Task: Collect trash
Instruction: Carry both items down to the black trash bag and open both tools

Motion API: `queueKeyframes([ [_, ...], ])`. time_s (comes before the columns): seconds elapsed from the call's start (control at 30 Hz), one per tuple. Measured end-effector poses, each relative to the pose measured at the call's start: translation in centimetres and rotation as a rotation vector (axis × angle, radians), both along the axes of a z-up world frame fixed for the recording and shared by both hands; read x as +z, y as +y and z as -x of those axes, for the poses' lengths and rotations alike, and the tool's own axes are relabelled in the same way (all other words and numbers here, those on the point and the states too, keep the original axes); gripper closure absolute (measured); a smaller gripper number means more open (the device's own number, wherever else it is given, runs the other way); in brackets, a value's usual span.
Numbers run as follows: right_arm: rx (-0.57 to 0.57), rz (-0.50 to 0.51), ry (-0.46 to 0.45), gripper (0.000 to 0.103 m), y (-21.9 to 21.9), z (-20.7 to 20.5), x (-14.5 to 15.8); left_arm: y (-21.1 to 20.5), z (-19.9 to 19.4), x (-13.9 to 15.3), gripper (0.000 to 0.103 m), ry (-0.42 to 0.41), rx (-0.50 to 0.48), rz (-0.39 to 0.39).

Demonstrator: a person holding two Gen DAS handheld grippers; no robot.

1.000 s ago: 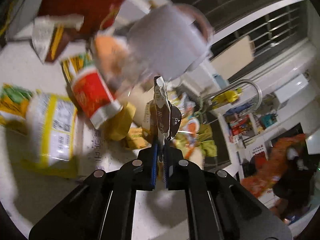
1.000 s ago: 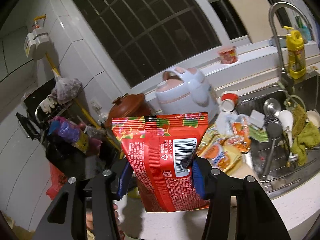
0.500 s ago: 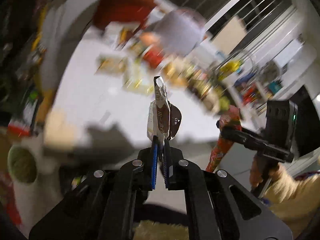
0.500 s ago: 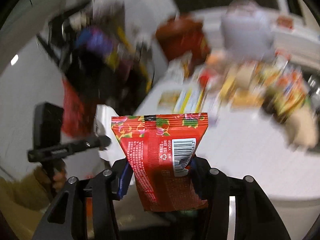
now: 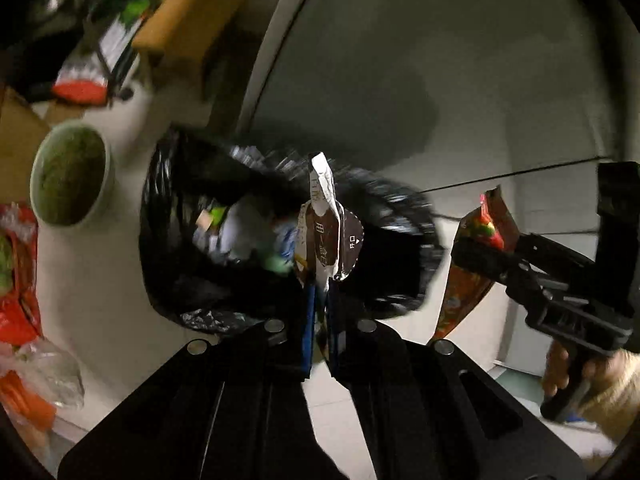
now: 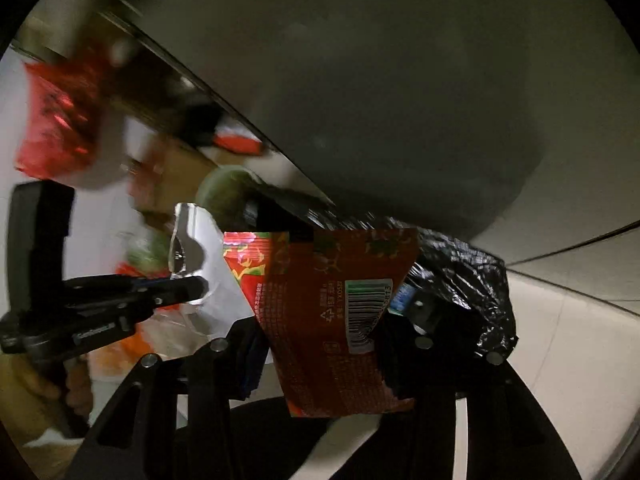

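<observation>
The left gripper [image 5: 320,304] has its fingers pinched narrow on a small brown-and-white wrapper [image 5: 326,236], which stands up from the tips, crumpled and partly folded. Straight beyond it gapes a black trash bag [image 5: 248,184] on the pale floor [image 5: 100,280], its mouth open and already holding a jumble of pale and green scraps. The wrapper is held in front of that opening, in the air rather than inside it.

The right gripper [image 6: 320,344] has its fingers closed on a red snack bag [image 6: 332,320], flat side and barcode toward the camera, held upright. The black trash bag [image 6: 472,280] sits just behind and to the right of it. From the left camera the same red bag [image 5: 476,248] shows edge-on beside the trash bag's rim.

Near the trash bag's left side stands a white bowl [image 5: 70,176] with green contents, and beyond it a cardboard box [image 5: 180,28]. Red packets [image 5: 16,280] lie at the left edge, blurred.
</observation>
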State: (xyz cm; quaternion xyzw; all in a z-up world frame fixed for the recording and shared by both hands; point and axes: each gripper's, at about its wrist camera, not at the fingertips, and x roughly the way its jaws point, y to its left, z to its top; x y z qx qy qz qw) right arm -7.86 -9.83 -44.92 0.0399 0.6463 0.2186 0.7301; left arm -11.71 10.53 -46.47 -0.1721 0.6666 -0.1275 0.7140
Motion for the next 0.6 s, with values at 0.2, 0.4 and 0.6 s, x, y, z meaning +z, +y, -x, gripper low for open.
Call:
queueKeyframes([
  [0.2,-0.073,0.129,0.013,0.025,0.2,-1.4,-6.3,2.3,-0.6,-5.3,0.031,0.098,0.11,-0.188],
  [0.4,-0.118,0.089,0.02,0.023,-1.9,-1.1,-2.5,3.1,-0.4,-2.1,0.029,0.115,0.093,-0.202],
  [0.6,-0.078,-0.008,-0.152,0.015,-3.1,0.7,11.5,0.9,0.2,7.5,0.028,-0.041,-0.065,-0.108],
])
